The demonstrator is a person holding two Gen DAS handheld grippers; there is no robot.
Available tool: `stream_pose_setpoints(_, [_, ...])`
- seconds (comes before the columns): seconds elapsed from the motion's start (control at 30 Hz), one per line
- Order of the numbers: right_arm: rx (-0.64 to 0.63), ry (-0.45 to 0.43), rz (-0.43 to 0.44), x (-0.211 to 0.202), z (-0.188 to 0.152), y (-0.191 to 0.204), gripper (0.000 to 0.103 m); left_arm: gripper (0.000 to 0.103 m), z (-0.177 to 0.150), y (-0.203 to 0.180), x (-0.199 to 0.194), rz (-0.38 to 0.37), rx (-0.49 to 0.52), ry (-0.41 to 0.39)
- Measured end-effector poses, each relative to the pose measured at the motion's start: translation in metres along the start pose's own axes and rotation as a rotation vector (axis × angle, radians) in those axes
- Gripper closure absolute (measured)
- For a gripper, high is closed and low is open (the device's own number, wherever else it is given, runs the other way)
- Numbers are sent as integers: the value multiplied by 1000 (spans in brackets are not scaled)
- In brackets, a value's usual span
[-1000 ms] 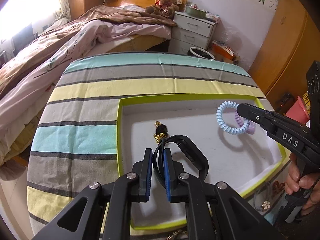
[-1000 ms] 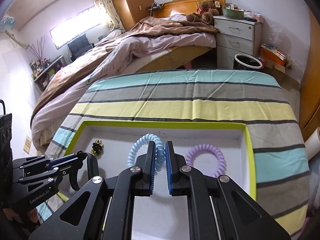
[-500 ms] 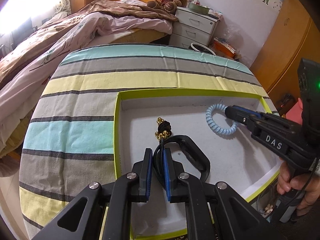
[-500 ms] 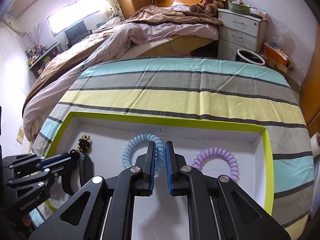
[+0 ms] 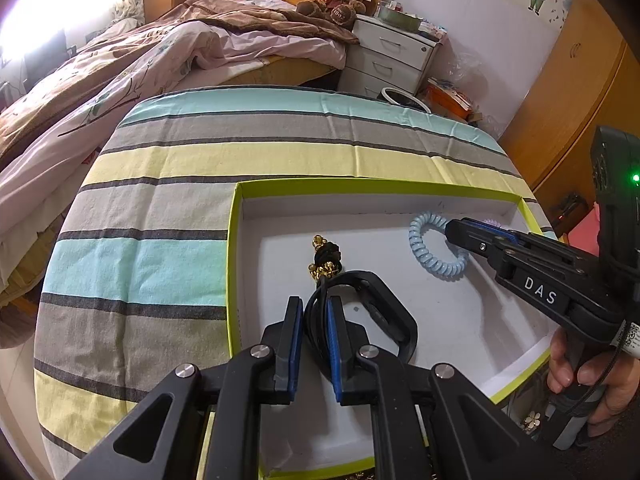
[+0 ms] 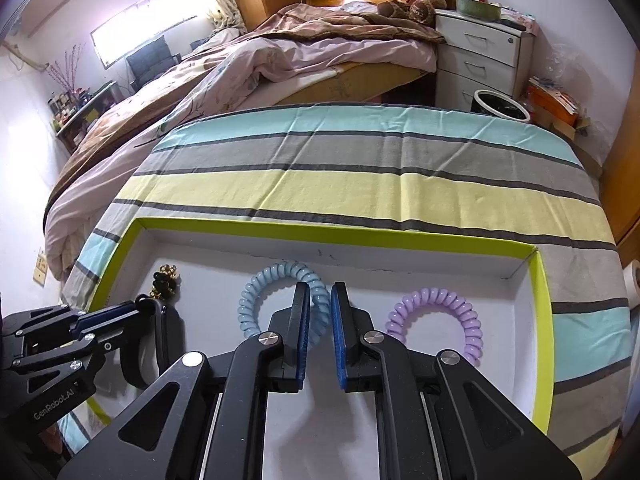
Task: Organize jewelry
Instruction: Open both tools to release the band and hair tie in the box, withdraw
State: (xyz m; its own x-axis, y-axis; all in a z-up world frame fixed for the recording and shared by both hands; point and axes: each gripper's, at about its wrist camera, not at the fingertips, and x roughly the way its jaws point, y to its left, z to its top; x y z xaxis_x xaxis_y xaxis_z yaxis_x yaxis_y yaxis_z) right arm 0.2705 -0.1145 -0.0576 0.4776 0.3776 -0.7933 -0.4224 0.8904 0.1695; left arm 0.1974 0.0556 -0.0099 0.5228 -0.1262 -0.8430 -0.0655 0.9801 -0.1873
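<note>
A white tray with a lime-green rim (image 5: 236,216) (image 6: 320,234) lies on the striped cloth. My left gripper (image 5: 314,312) is shut on a black bangle (image 5: 384,304) low inside the tray; it also shows in the right wrist view (image 6: 134,364). A black and gold beaded piece (image 5: 326,260) (image 6: 164,284) lies just ahead of it. My right gripper (image 6: 320,300) has its pads slightly parted around the blue spiral band (image 6: 260,300) (image 5: 428,256), which rests on the tray floor. A purple spiral band (image 6: 436,320) lies to its right.
The striped table (image 6: 340,184) drops off on all sides. A bed (image 6: 280,64), white drawers (image 6: 476,60) and a bin (image 6: 500,110) stand beyond. Small jewelry lies below the tray's near right corner (image 5: 530,420).
My right gripper lowered the blue spiral band to the tray floor beside the purple one and its pads have parted a little. My left gripper kept hold of the black bangle.
</note>
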Motion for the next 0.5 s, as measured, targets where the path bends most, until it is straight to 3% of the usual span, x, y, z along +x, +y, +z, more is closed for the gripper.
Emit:
stream_pose_setpoints(0.03, [4, -1, 3, 0, 0, 0, 87, 89, 0, 0, -1, -2, -1, -3])
stream_pose_setpoints(0.17, [11, -7, 17, -4, -1, 0, 87, 68, -1, -1, -9, -26, -6, -24])
stream_pose_setpoints(0.5, [12, -78, 29, -45, -18, 1, 86, 68, -16, 0, -47, -38, -18, -94])
